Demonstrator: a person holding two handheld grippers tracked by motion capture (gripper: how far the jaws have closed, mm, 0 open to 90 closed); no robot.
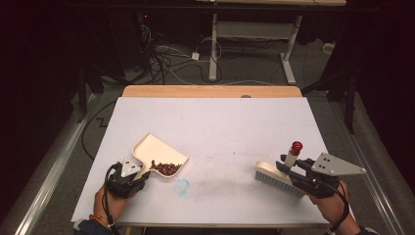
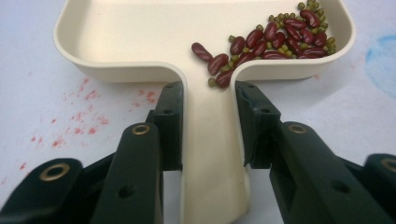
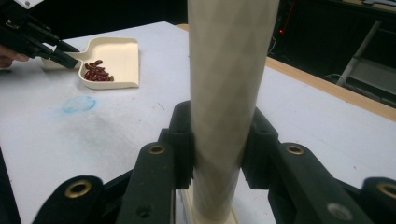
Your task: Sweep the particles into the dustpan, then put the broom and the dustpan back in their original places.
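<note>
A cream dustpan (image 1: 155, 151) lies on the white table (image 1: 220, 127) at the front left, with red beans (image 1: 165, 168) and small green ones heaped in one corner. My left gripper (image 1: 139, 175) is shut on the dustpan's handle (image 2: 212, 154); the beans (image 2: 275, 37) sit just past the jaws. At the front right, my right gripper (image 1: 288, 169) is shut on the cream handle (image 3: 224, 93) of a brush (image 1: 274, 177), whose handle ends in a red tip (image 1: 296, 146). The brush head rests on the table.
A blue smudge (image 1: 182, 186) marks the table between the dustpan and the brush. Red specks (image 2: 70, 126) stain the surface beside the dustpan handle. A wooden strip (image 1: 210, 91) runs along the table's far edge; cables and desk legs lie on the floor beyond.
</note>
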